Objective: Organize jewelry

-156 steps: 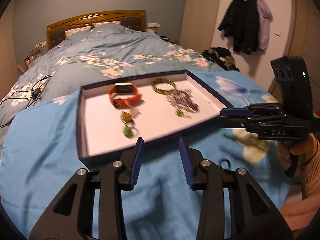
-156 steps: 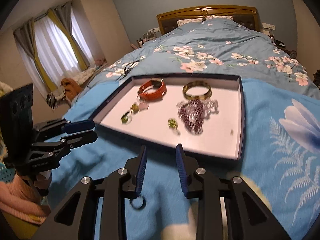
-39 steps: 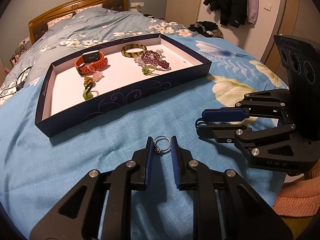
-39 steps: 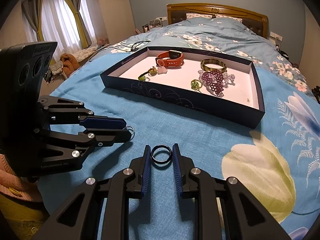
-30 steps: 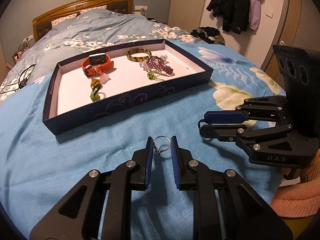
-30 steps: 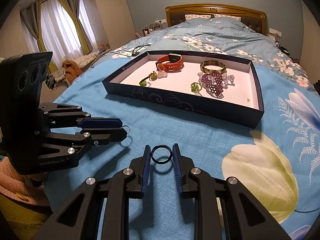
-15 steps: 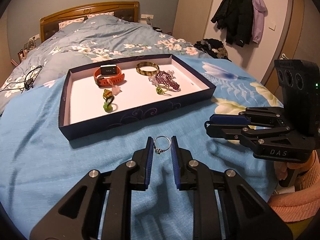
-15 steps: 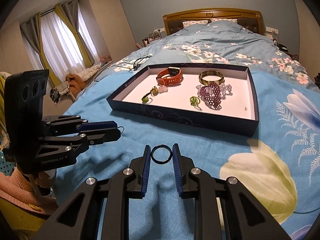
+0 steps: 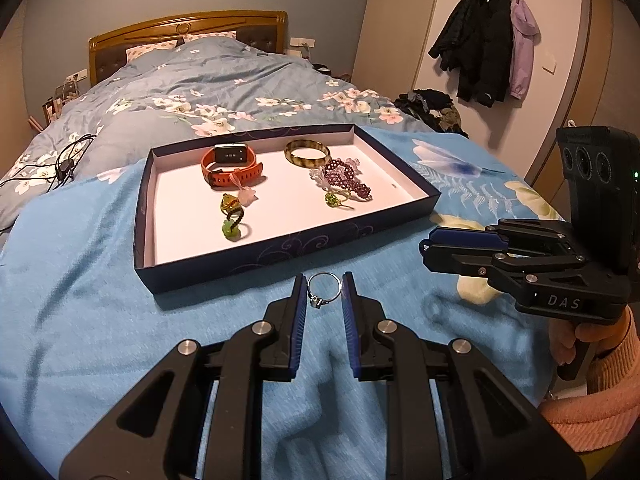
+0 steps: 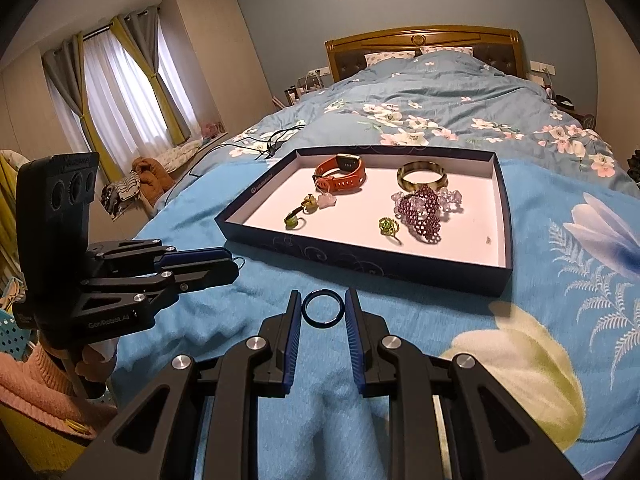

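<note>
Your left hand-held gripper [image 9: 324, 294] pinches a thin silver ring [image 9: 323, 289] and your right hand-held gripper [image 10: 322, 309] pinches a dark ring [image 10: 322, 309], the same grips as a second ago. Both hang above the blue blanket [image 9: 80, 320] on the bed, just short of the tray [image 9: 280, 246]. Five seconds back both were open and empty, with the dark ring lying on the blanket.

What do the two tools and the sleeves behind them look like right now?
Both are black linkage frames with silver pivot bolts and ribbed blue pads. The right tool carries white "DAS" lettering; the left tool reads "GenRobot.AI". Each has a three-lens black block. Sleeves are pink ribbed knit.
</note>
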Demonstrator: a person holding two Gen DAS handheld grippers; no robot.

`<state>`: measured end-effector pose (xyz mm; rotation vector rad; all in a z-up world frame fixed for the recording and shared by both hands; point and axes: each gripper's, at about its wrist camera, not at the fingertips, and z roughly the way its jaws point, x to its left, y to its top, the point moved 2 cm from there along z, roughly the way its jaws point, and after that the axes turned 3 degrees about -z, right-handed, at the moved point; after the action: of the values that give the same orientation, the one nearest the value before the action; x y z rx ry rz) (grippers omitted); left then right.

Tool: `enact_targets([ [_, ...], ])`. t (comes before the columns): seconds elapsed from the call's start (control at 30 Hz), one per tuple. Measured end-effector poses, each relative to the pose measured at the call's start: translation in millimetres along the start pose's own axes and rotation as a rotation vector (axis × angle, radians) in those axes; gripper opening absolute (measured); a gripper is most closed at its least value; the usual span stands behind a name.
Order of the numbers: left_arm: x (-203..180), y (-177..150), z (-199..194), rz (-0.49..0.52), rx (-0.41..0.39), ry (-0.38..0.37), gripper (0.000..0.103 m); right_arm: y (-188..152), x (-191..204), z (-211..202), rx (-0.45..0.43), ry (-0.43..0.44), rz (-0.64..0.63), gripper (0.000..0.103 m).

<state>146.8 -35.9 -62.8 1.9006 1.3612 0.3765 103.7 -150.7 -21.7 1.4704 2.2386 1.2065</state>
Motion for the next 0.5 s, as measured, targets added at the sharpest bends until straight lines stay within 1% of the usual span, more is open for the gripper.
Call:
enact_targets([
  [0.5, 8, 14, 2, -0.004, -0.025, 0.023, 0.018, 17, -1, 2, -0.022, -0.015, -0.027, 0.020],
])
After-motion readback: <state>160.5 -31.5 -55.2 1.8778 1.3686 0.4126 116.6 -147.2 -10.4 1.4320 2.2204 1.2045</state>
